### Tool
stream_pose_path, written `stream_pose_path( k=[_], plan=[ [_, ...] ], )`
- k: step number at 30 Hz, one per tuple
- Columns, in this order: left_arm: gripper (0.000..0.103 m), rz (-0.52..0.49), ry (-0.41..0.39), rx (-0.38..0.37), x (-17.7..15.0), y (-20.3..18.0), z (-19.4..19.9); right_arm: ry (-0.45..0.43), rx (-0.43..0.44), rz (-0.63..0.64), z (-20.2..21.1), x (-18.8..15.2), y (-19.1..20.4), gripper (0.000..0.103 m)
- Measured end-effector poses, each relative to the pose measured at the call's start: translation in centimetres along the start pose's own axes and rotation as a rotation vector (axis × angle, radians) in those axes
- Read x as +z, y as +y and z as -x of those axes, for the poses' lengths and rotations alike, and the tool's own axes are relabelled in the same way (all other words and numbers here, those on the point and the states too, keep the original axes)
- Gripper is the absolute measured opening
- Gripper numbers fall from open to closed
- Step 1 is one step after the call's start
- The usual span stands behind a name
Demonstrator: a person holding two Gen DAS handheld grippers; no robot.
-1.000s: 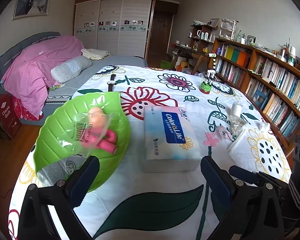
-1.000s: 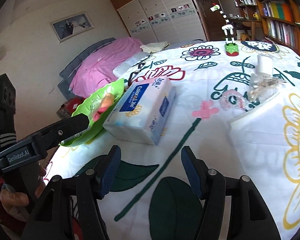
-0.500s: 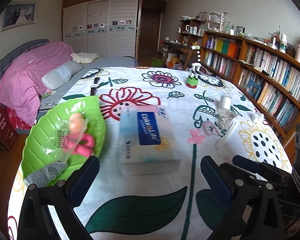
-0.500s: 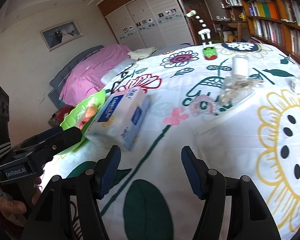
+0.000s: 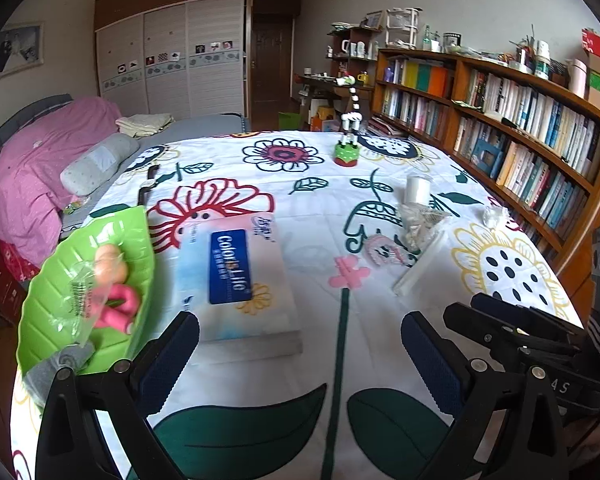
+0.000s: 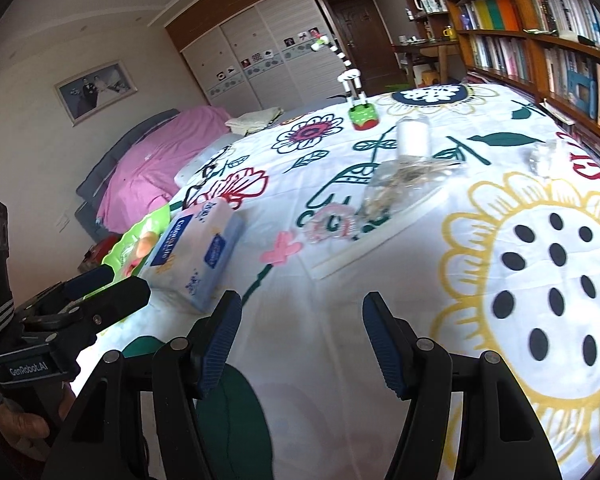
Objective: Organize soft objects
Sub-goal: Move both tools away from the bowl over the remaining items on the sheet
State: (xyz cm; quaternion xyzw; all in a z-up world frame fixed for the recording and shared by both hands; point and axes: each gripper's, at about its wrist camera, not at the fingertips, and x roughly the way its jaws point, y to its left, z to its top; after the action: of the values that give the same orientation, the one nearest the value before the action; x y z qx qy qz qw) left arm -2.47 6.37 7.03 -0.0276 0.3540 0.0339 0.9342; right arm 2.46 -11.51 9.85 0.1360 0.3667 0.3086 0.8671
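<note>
Both tools slid rightward over bare cloth (image 6: 340, 320) beside tissue pack (image 5: 236, 276).

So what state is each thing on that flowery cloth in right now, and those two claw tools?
Left gripper: open, empty.
Right gripper: open, empty.
Green leaf-shaped plastic dish: holds a bagged pink toy.
Blue-and-white tissue pack: lying flat, untouched.
Clear crumpled plastic bag: lying loose.
White cylinder: upright.
Striped giraffe figure: standing.

tissue pack (image 5: 236, 276) right of leaf dish (image 5: 56, 300) | toy (image 5: 114, 284) in dish | giraffe figure (image 5: 349, 136) far behind
</note>
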Motion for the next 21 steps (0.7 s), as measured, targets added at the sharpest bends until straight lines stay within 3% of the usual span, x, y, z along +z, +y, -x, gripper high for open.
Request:
stream_pose_path(
  k=[16, 21],
  plan=[
    [0.102, -0.107, 0.025, -0.097, 0.8, -5.6, -3.0, -0.019, -0.122, -0.052, 2.0, 0.3, -4.6, 0.067],
    [0.088, -0.124, 0.065, -0.146, 1.2, -7.4, -4.9, -0.028, -0.139, -0.082, 2.5, 0.6, -6.0, 0.068]
  ],
)
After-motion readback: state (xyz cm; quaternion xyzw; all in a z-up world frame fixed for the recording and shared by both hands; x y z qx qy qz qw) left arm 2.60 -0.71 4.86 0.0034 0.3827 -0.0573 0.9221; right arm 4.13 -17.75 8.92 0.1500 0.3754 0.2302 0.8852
